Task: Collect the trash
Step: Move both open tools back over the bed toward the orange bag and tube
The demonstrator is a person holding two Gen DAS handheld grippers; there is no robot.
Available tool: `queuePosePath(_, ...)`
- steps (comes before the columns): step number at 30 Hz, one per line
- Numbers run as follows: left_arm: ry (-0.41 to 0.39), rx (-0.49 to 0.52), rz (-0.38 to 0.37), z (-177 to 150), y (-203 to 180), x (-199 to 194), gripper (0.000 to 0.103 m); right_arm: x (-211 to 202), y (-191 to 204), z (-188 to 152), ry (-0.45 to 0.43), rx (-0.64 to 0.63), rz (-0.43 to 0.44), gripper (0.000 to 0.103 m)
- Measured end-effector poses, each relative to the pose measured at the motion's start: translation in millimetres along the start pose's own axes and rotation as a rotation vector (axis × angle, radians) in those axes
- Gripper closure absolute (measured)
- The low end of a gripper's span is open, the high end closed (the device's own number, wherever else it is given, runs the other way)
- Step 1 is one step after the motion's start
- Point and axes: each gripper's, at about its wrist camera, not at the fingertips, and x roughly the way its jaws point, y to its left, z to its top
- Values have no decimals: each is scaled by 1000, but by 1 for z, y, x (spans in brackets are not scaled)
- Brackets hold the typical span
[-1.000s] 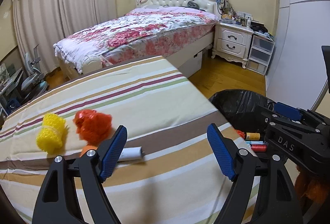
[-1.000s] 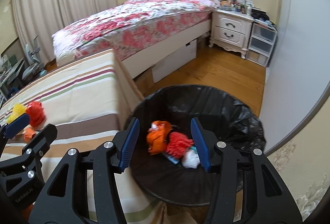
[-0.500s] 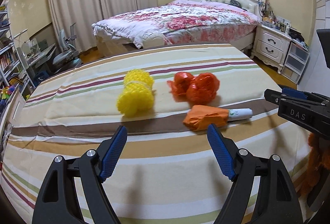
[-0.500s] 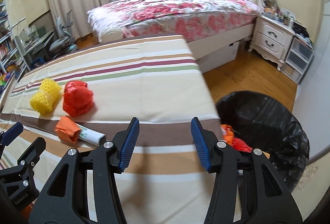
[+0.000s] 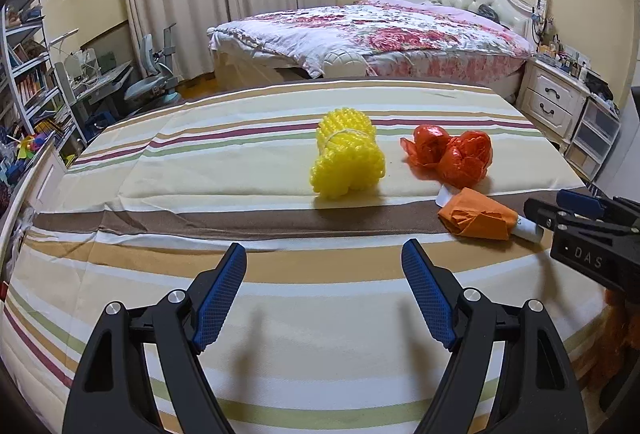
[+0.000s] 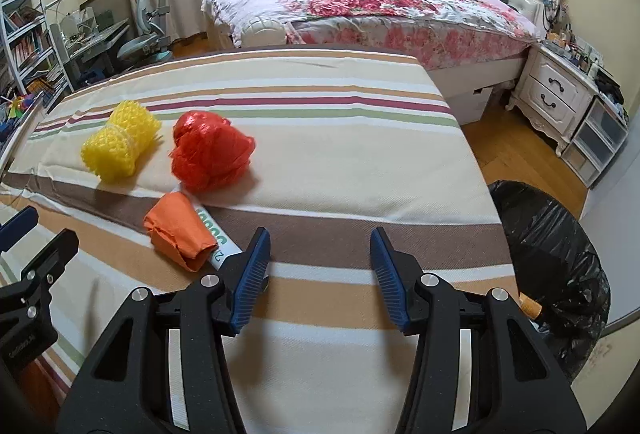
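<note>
Three pieces of trash lie on the striped worktop (image 5: 200,170). In the left wrist view the yellow foam net (image 5: 347,153) sits at the centre of the frame, the crumpled red plastic bag (image 5: 456,154) just to its right, and the orange paper wad (image 5: 476,219) lower right, wrapped around a white tube (image 5: 527,230) whose end sticks out. In the right wrist view the same three sit in the left half: yellow foam net (image 6: 119,145) at the left, red plastic bag (image 6: 210,154) beside it, orange paper wad (image 6: 179,230) below them, with the white tube (image 6: 218,244) (green lettering on it) reaching down to just beside the left blue finger pad.

The left gripper (image 5: 323,296) hovers over the worktop at the bottom of its frame, fingers spread wide and holding nothing. The right gripper (image 6: 319,276) is likewise released and empty.

A black-lined trash bin (image 6: 560,266) stands on the wooden floor at the right edge of the right wrist view, off the worktop's corner. A bed with a floral cover (image 6: 380,2) fills the upper part.
</note>
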Motion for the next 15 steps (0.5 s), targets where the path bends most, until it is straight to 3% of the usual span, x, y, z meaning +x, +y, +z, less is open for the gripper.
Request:
queuePosePath(9,6,-37,19,-4,19,-2,26,-12,43,-20,24,-87,66,52)
queuePosePath(15,3,-40,17,-5,22,-4,26,-20,51,-26,6,-109,50,50)
